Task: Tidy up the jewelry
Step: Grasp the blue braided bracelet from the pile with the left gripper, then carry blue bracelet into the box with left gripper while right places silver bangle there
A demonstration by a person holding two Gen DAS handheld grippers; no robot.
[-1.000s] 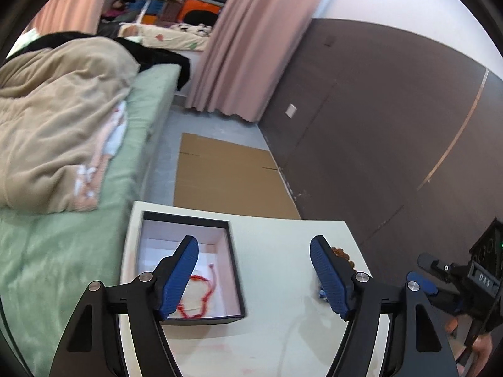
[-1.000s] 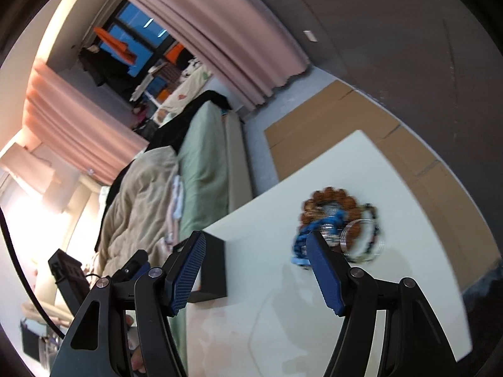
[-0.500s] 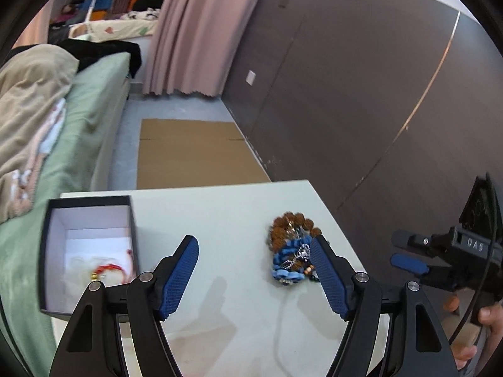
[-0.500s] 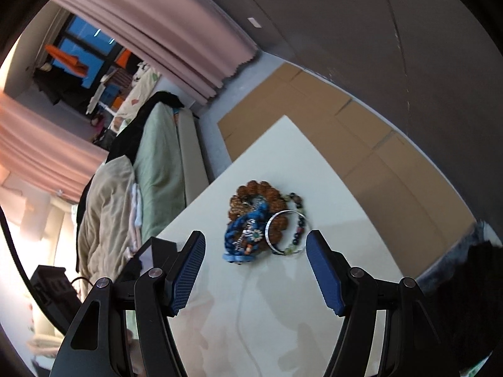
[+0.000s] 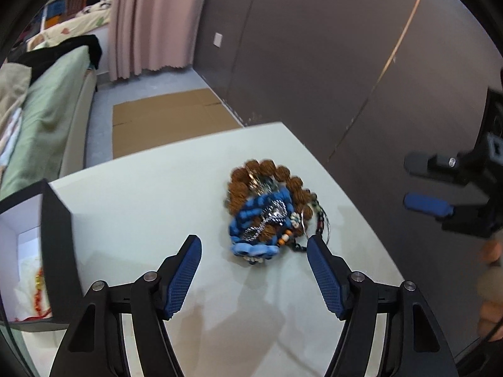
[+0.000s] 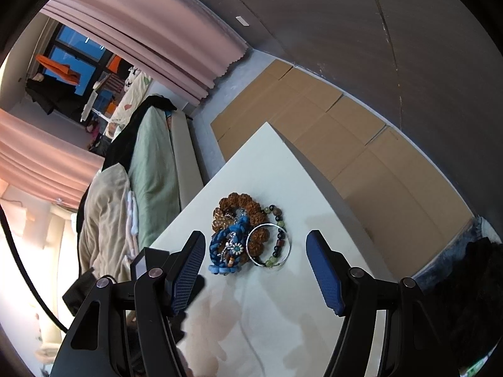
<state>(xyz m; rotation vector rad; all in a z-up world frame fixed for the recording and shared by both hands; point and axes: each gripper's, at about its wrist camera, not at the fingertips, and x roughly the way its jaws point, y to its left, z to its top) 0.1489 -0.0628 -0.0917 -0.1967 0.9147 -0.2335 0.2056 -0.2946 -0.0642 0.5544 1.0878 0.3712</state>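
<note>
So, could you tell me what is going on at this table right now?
A person is sorting jewelry with two handheld grippers. The left gripper and right gripper are both open and empty, pointed at a pile of bracelets on the white table: brown seed beads, a blue braided cord, a silver bangle and a dark beaded strand. A black box at the table's left edge already holds a red string bracelet.

A dark brown wall [image 5: 314, 62], pink curtains [image 6: 151, 28], flat cardboard [image 5: 169, 122] on the floor — a green bed [image 5: 53, 116] beside.
</note>
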